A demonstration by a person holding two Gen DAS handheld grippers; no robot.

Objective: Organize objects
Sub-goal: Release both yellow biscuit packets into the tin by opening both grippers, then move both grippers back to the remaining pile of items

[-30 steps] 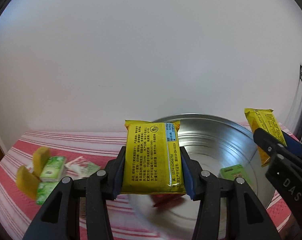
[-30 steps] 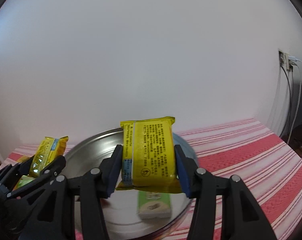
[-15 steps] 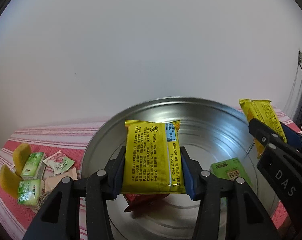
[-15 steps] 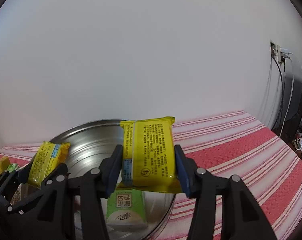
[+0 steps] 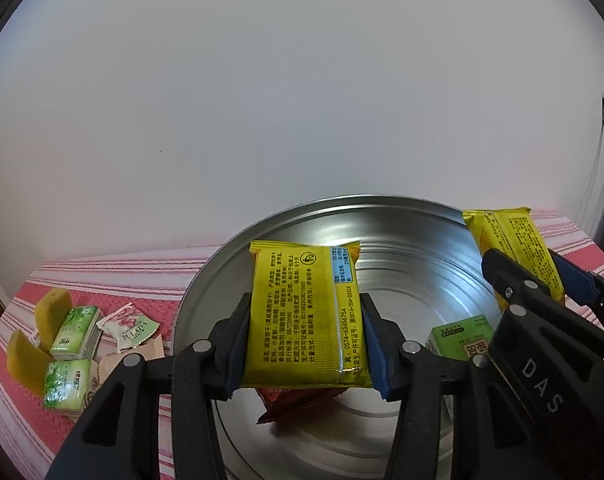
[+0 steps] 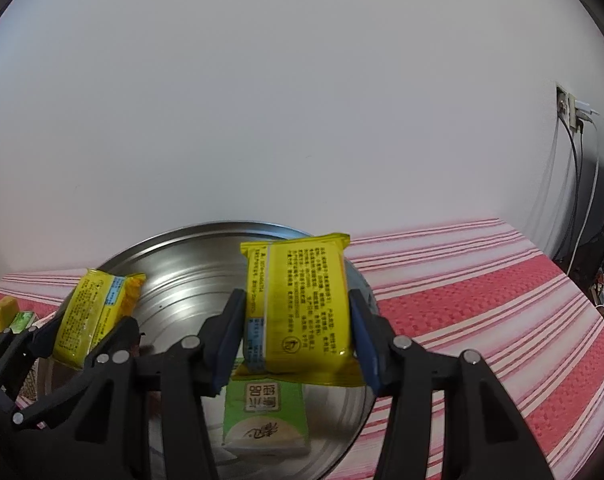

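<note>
Left wrist: left gripper [image 5: 304,334] clamps a yellow packet [image 5: 304,316] above the steel basin [image 5: 402,240]; red wrapper [image 5: 298,400] underneath, I think; right wrist: right gripper [image 6: 298,334] pinches another yellow pack [image 6: 302,312] near the rim; dropping there could miss.

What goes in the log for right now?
left tongs: yellow packet gripped | right tongs: second yellow packet gripped | both over metal bowl

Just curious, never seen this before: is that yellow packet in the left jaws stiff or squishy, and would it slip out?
The yellow packet probably holds its shape: it stands flat and upright between the jaws without sagging. It seems light, as side pressure alone carries it. Its glossy wrapper could be slippery, though it sits level now.
</note>
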